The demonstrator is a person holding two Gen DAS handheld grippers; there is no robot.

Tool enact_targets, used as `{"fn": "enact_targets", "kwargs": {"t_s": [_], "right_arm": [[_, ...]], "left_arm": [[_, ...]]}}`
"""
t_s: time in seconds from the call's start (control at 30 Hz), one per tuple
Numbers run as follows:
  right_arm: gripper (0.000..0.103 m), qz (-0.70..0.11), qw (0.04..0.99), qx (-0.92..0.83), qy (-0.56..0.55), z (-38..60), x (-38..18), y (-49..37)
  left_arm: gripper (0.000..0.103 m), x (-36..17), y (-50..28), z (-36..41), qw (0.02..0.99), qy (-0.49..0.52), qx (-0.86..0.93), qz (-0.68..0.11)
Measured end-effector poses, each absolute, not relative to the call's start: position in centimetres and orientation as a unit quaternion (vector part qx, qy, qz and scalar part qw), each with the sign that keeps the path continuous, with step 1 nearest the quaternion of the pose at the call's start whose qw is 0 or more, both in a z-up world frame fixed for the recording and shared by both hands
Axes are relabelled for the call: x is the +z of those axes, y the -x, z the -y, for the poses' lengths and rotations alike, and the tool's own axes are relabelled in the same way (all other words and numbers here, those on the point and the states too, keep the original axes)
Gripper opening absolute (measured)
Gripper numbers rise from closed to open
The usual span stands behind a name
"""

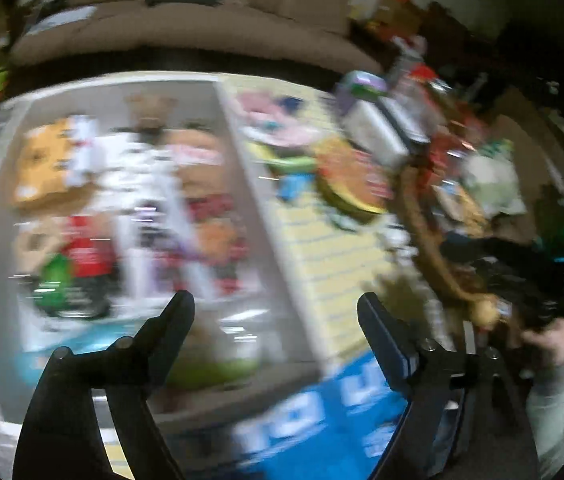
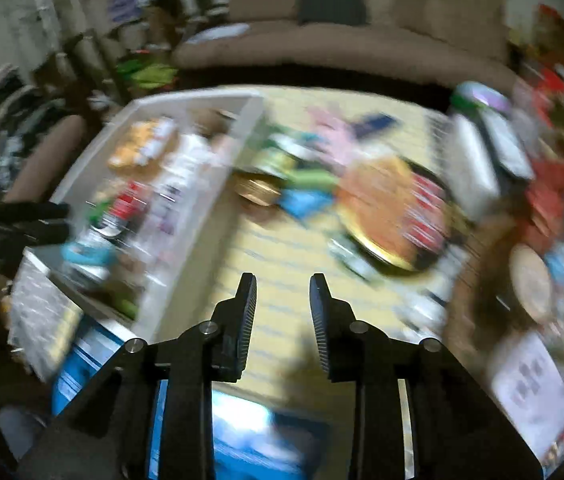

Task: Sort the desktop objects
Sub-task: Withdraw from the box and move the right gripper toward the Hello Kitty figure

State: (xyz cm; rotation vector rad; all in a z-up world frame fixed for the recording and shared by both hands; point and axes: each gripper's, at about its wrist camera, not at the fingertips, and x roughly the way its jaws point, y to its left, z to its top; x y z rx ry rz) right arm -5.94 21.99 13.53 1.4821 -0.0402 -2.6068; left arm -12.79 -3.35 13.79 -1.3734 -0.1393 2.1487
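Note:
Both views are smeared by motion. My left gripper (image 1: 275,304) hangs open over the near end of a white bin (image 1: 241,152) packed with several snack packets and soft toys; nothing is between its fingers. My right gripper (image 2: 283,286) stands slightly open over the bare yellow slatted tabletop (image 2: 282,280), also with nothing in it. Loose items lie further back on the table: a round orange and red packet (image 2: 390,212), a blue piece (image 2: 306,202), a green toy (image 2: 314,178) and a gold tin (image 2: 255,190). The white bin (image 2: 209,216) is to the right gripper's left.
A blue printed box (image 1: 306,412) sits under the bin at the near edge. A wicker basket (image 1: 430,232) and heaped clutter fill the right side. The other gripper and a hand (image 1: 550,340) show at the far right. A brown sofa (image 2: 342,48) stands behind the table.

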Motion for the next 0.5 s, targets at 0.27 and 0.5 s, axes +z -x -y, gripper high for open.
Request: {"fn": "enact_targets", "kwargs": {"t_s": [0.27, 0.5], "right_arm": [[0.027, 0.106, 0.002, -0.889, -0.445, -31.1, 13.2, -0.4], [0.027, 0.16, -0.021, -0.912, -0.378, -34.7, 14.6, -2.4]], "left_arm": [[0.087, 9.3, 11.8, -11.5, 0.355, 0.558, 0.748, 0.052], [0.087, 3.9, 11.8, -20.7, 0.342, 0.593, 0.726, 0.069]]}}
